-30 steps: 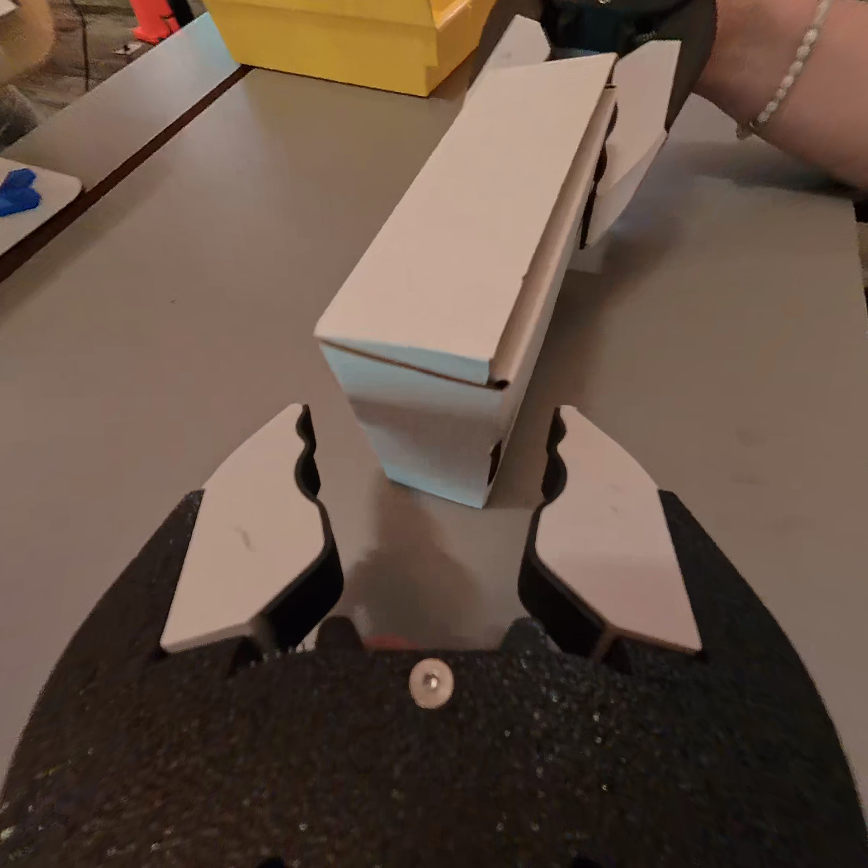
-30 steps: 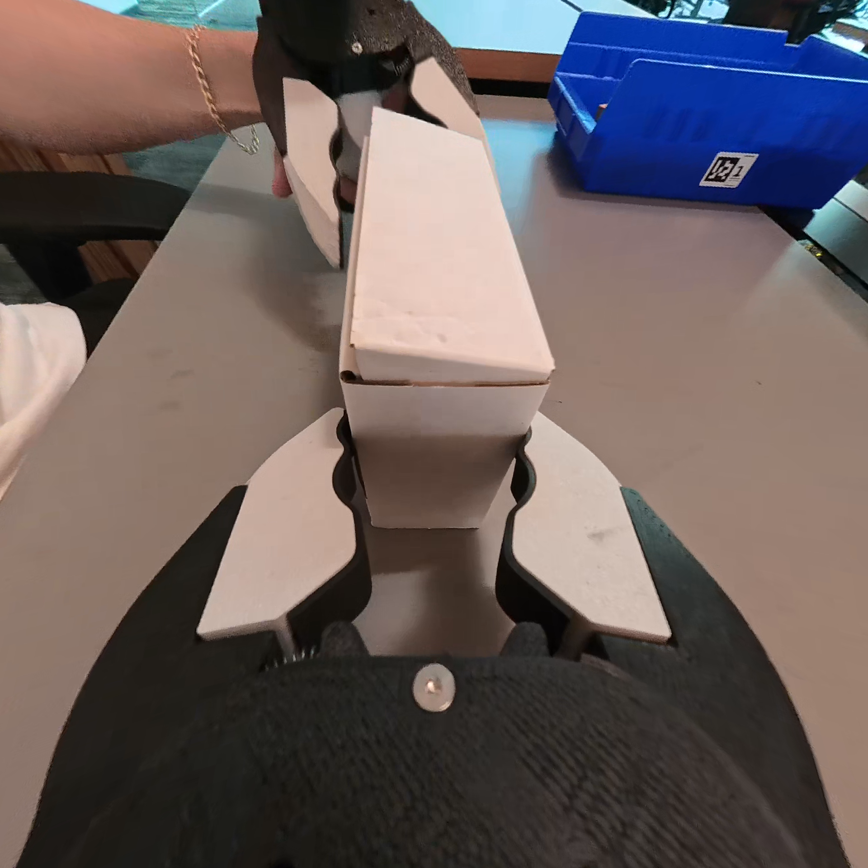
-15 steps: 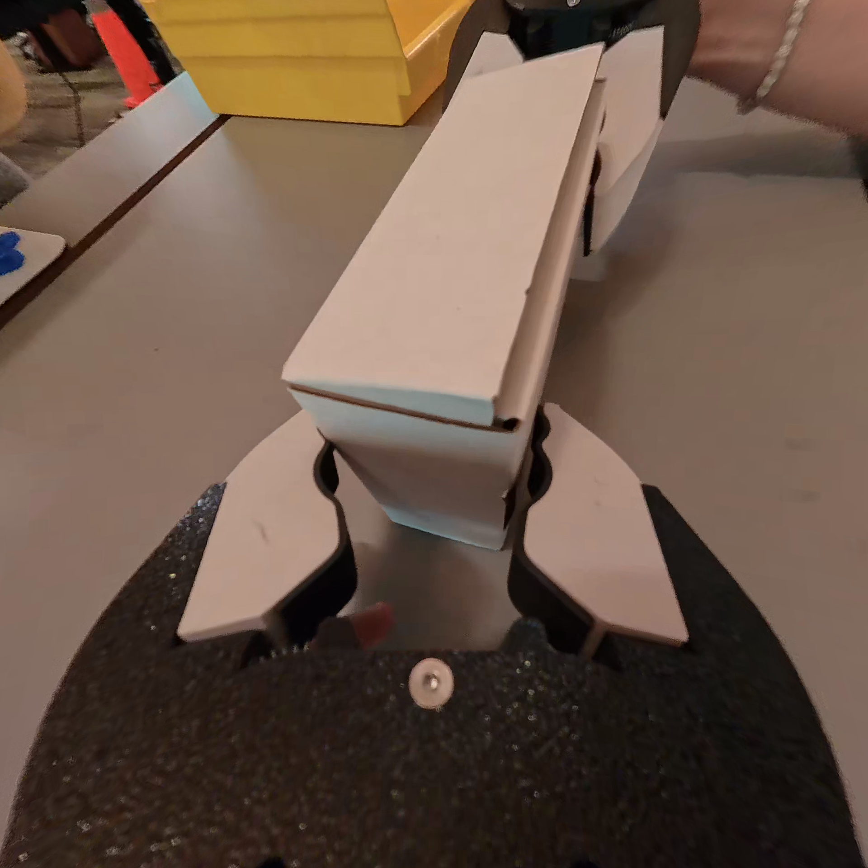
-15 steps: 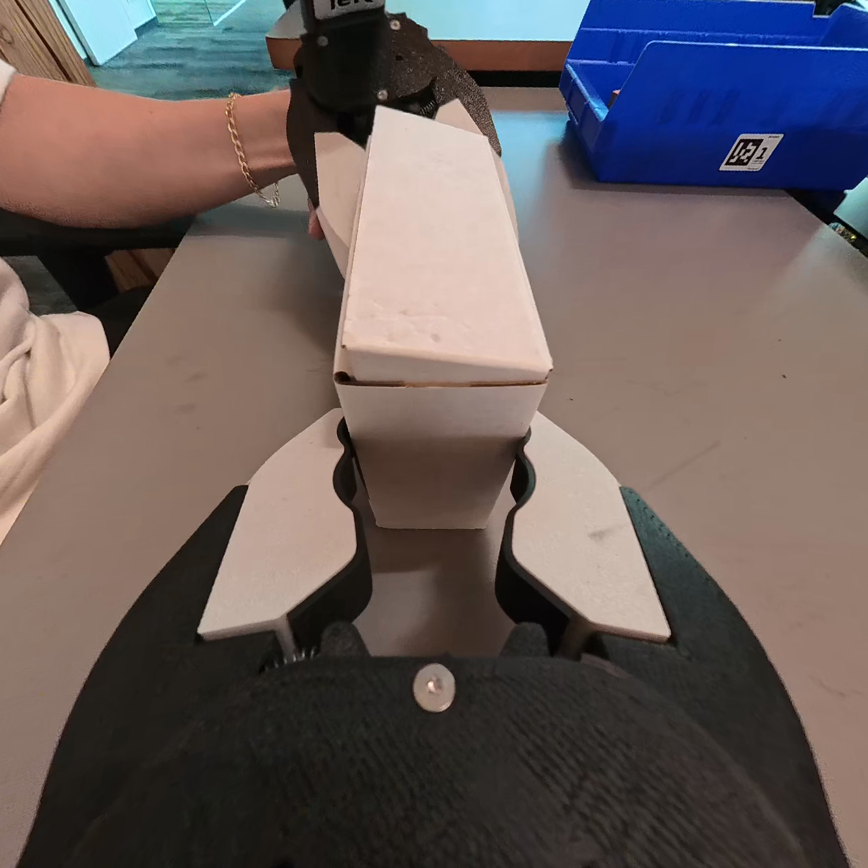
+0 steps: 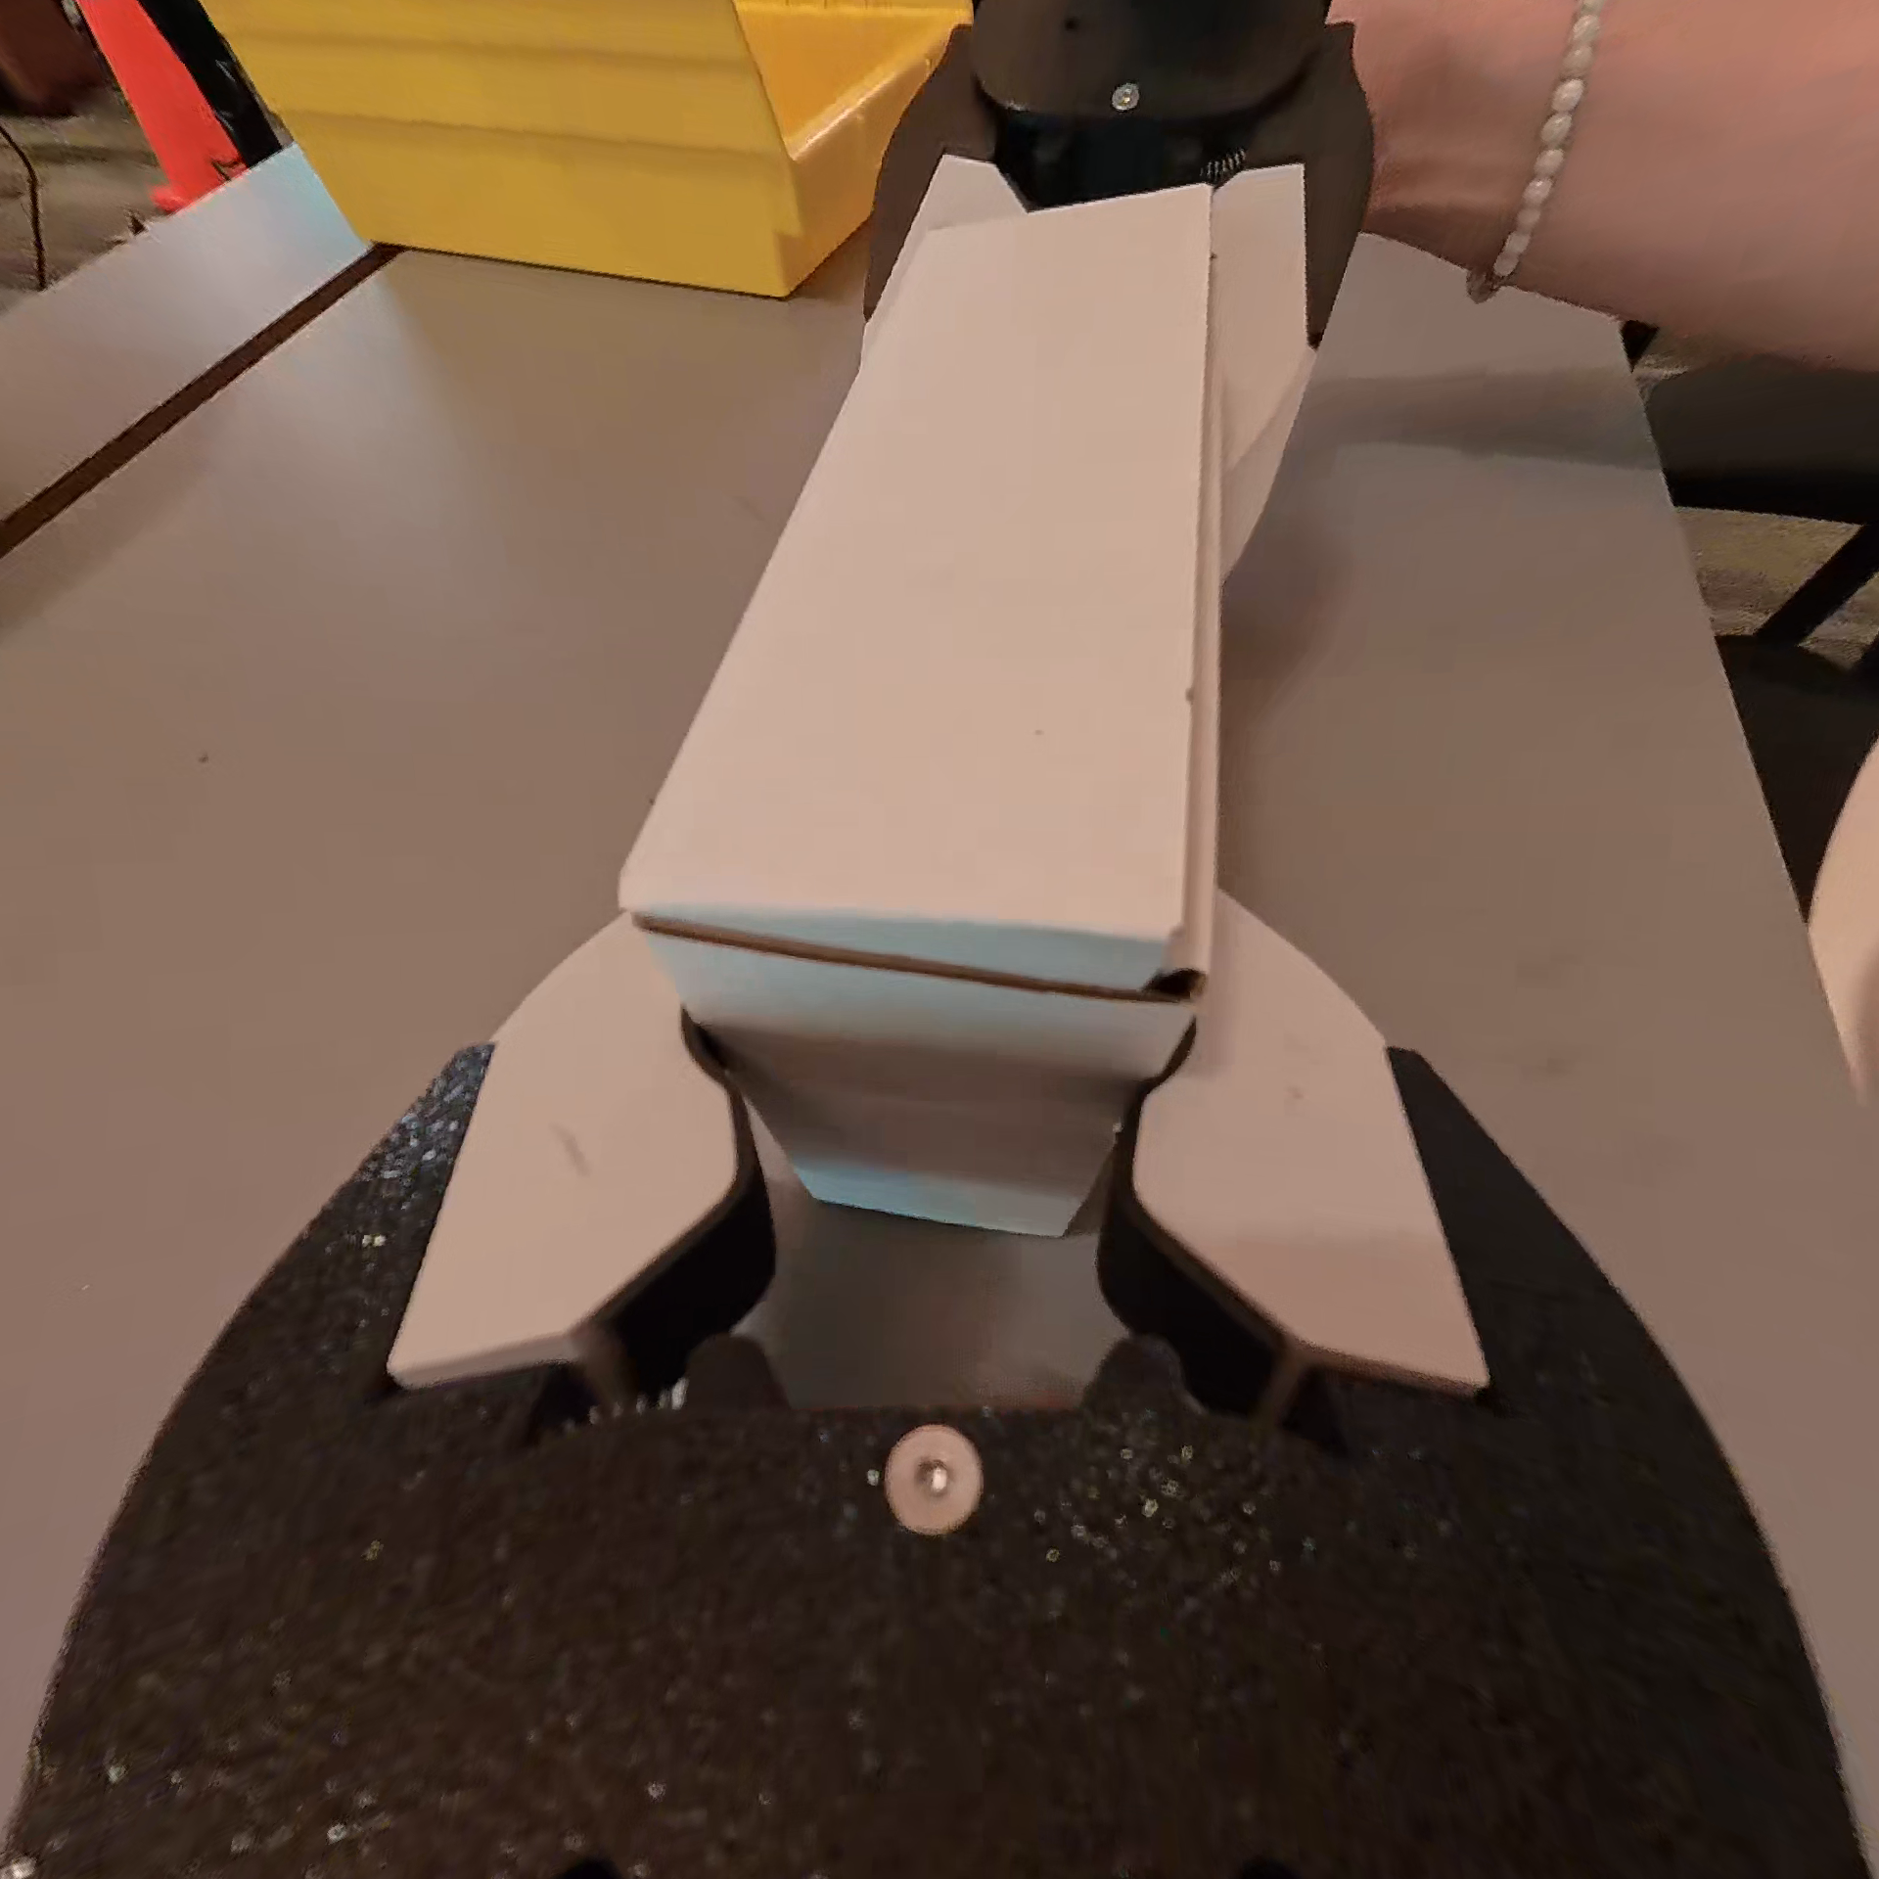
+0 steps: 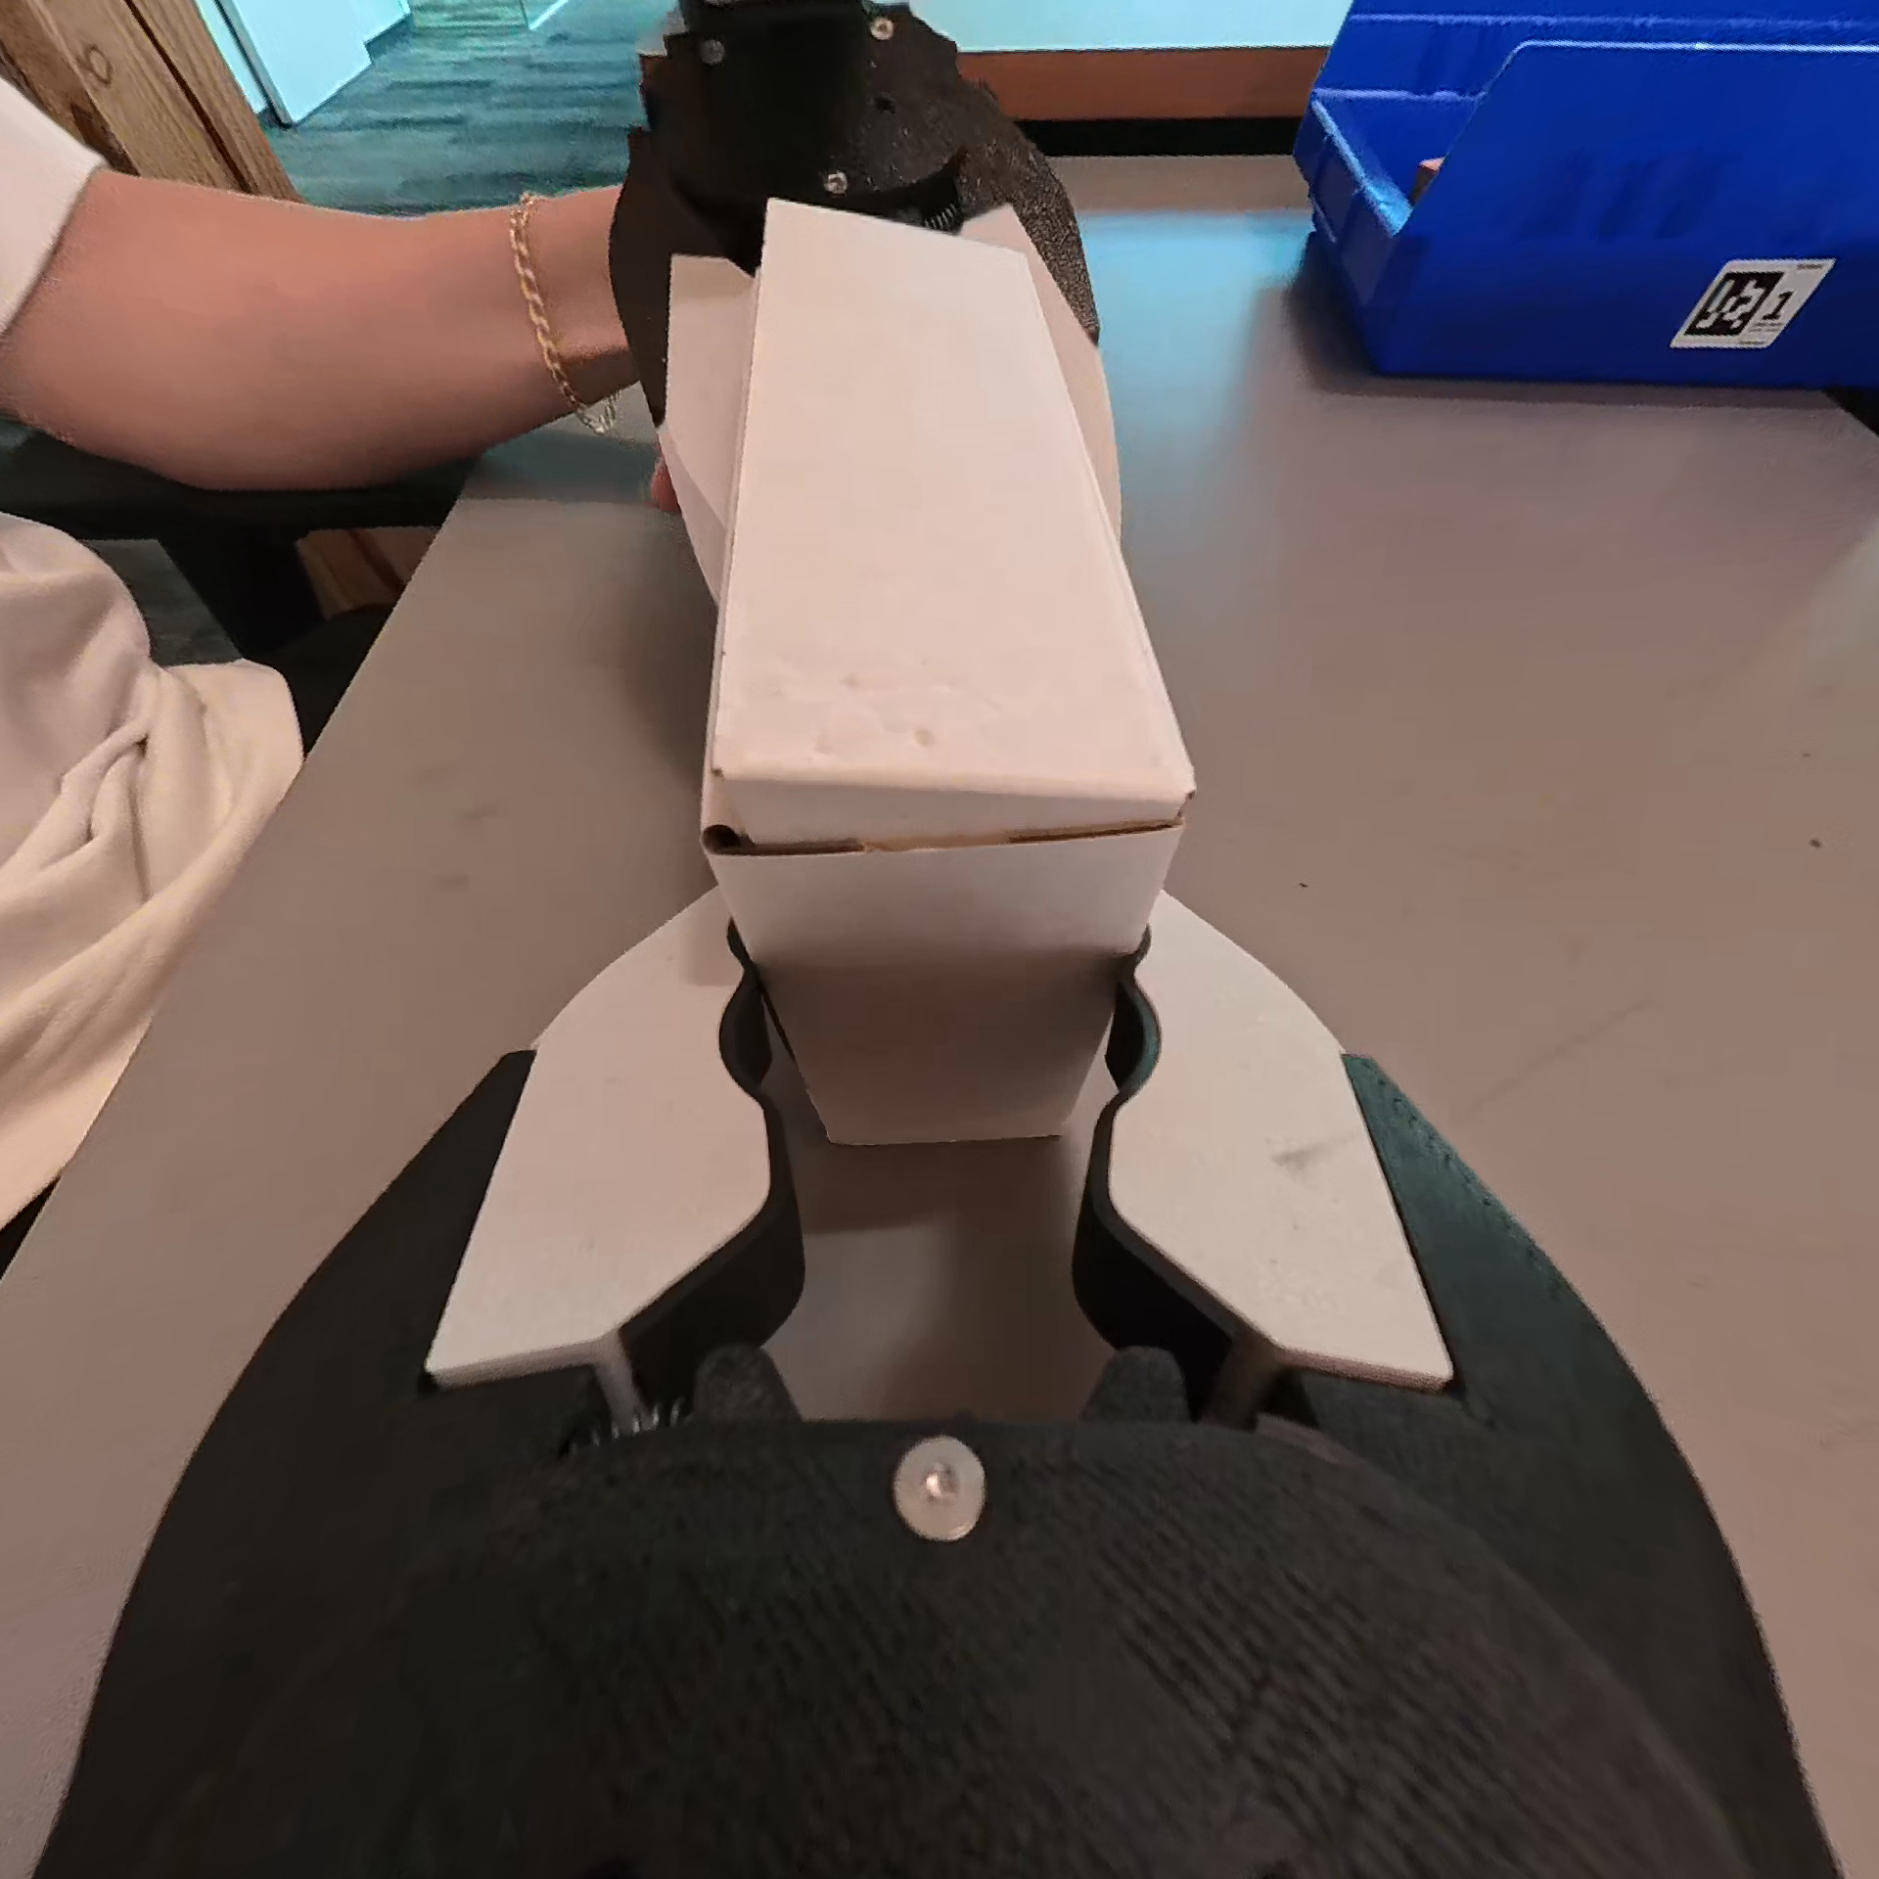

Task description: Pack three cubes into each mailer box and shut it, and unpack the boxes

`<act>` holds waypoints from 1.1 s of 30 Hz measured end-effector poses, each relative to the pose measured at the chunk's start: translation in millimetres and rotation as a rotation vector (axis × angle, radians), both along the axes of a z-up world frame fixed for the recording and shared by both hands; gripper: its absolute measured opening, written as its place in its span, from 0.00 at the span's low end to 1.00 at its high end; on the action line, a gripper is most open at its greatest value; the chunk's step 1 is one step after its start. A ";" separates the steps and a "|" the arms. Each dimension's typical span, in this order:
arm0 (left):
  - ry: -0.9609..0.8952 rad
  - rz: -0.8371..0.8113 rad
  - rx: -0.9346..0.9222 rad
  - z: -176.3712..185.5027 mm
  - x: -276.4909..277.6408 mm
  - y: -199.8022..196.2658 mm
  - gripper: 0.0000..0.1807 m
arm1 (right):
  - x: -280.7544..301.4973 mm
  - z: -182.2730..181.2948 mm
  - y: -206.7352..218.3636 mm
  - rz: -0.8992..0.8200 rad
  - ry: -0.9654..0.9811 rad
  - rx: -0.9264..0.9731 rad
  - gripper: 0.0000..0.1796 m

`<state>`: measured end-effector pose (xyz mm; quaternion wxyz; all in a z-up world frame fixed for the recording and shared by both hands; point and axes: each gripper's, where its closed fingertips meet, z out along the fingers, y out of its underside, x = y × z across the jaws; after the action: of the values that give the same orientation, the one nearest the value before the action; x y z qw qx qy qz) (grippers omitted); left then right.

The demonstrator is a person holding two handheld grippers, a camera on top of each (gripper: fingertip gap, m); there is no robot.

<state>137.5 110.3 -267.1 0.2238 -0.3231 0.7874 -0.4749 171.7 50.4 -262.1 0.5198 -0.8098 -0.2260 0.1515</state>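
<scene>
A long white mailer box point(image 5: 976, 630) with its lid closed is held off the grey table point(image 5: 356, 712), gripped at both ends. My left gripper point(image 5: 941, 1037) is shut on the box's near end in the left wrist view. My right gripper point(image 6: 941, 946) is shut on the opposite end of the box point(image 6: 915, 569). Each gripper also shows at the far end in the other's view: the right gripper point(image 5: 1108, 203) and the left gripper point(image 6: 864, 234). No cubes are visible; the inside of the box is hidden.
A yellow bin point(image 5: 569, 132) stands at the far end of the table on the right gripper's side, with an orange cone point(image 5: 153, 92) beyond. A blue bin point(image 6: 1627, 203) stands on the left gripper's side. The person's forearm point(image 6: 305, 336) and white clothing point(image 6: 102, 813) are at the table edge. Across from one pair of fingers to the other is roughly 8 cm.
My left gripper moved forward and shut on the box's end; it was open and short of the box a second ago. The right gripper stayed shut on the box.
</scene>
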 end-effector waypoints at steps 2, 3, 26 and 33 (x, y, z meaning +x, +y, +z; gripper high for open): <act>0.003 -0.002 0.012 -1.5 0.0 -0.8 0.44 | 1.4 -2.3 -0.6 -0.017 -0.043 -0.006 0.37; -0.002 -0.003 0.015 -1.3 0.0 -1.2 0.44 | 5.5 -7.2 -2.9 -0.040 -0.088 -0.039 0.39; 0.031 0.010 -0.003 -2.6 1.6 1.5 0.43 | -13.1 73.1 27.1 -0.046 -1.138 -0.024 0.28; 0.028 0.035 0.005 -3.2 4.1 3.4 0.43 | -15.7 61.9 33.0 -0.087 -1.476 0.026 0.09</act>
<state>141.6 113.7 -270.3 0.2218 -0.3429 0.7860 -0.4642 155.9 83.4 -200.1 0.2477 -0.7029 -0.4865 -0.4560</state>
